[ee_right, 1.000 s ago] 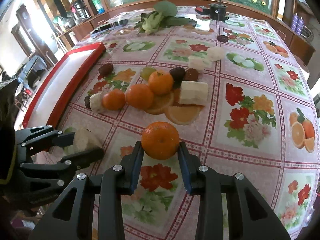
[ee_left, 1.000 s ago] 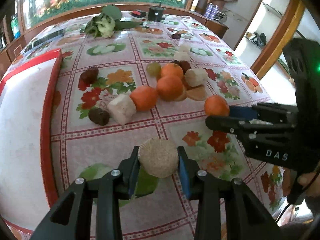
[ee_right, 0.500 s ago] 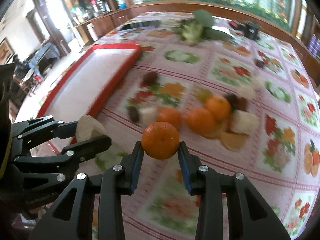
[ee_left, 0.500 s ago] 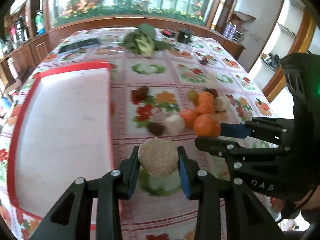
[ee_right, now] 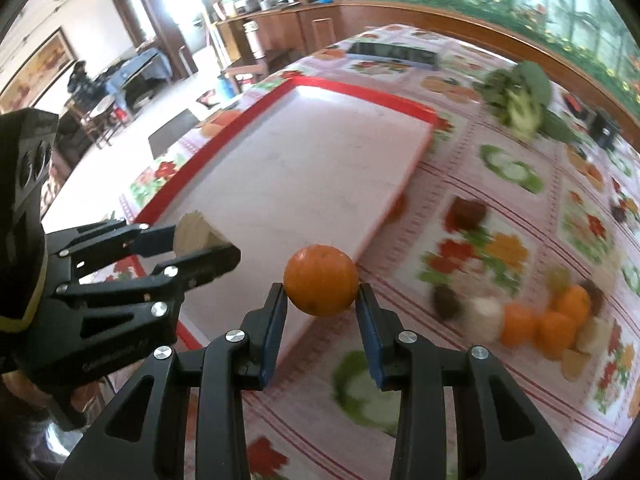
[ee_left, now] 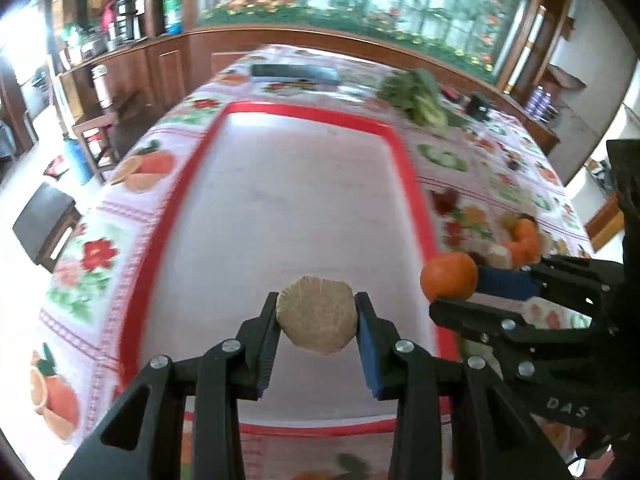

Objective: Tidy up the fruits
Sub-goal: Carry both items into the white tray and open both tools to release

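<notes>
My left gripper (ee_left: 317,322) is shut on a pale tan fruit chunk (ee_left: 317,320), held above the near part of the white tray with a red rim (ee_left: 416,200). My right gripper (ee_right: 321,292) is shut on an orange (ee_right: 321,280), hanging over the tray's right edge (ee_right: 384,216). In the left wrist view the right gripper (ee_left: 450,290) and its orange (ee_left: 449,282) show at the right. In the right wrist view the left gripper (ee_right: 200,240) with the chunk (ee_right: 192,234) sits at the left. A pile of oranges and pale chunks (ee_right: 540,324) lies on the floral tablecloth.
Leafy greens (ee_right: 520,100) lie at the table's far side beside a small black object (ee_right: 606,130). A dark flat item (ee_left: 294,74) lies beyond the tray. Dark round fruits (ee_right: 466,214) lie between the tray and the pile. Wooden cabinets and chairs stand beyond the table's left edge.
Both grippers swung left from the fruit pile to the tray, each keeping its fruit. The tray now fills the middle of the left wrist view; the pile has slid off to the right.
</notes>
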Tool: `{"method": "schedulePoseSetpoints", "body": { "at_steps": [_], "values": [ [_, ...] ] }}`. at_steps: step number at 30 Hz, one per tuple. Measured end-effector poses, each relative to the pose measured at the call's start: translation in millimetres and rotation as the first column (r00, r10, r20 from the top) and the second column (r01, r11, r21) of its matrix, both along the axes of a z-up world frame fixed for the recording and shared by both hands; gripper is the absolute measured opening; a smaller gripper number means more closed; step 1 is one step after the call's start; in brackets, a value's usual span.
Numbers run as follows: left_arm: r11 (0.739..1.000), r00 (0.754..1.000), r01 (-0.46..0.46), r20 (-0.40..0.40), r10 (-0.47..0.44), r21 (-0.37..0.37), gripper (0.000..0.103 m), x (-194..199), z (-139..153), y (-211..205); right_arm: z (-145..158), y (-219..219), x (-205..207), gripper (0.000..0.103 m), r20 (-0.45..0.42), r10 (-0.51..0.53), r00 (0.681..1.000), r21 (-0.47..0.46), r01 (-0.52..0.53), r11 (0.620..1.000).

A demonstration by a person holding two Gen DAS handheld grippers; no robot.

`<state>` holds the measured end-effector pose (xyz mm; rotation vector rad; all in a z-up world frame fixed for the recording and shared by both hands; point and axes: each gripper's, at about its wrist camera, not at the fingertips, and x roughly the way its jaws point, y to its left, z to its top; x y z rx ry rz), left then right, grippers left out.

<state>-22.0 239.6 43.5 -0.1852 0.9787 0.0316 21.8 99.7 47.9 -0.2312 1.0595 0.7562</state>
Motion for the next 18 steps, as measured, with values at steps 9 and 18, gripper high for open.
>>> {"method": "schedulePoseSetpoints", "body": {
  "at_steps": [9, 18],
  "values": [
    [0.997, 0.997, -0.061, -0.039, 0.063, 0.052, 0.039, 1, -17, 36, -3, 42, -12, 0.035, 0.024, 0.074, 0.997, -0.008, -0.074, 0.997],
    [0.995, 0.994, -0.066, -0.078, 0.073, 0.081, 0.039, 6, -27, 41, -1, 43, -14, 0.035, 0.003, 0.067, 0.998, 0.006, -0.067, 0.998]
  ]
}}
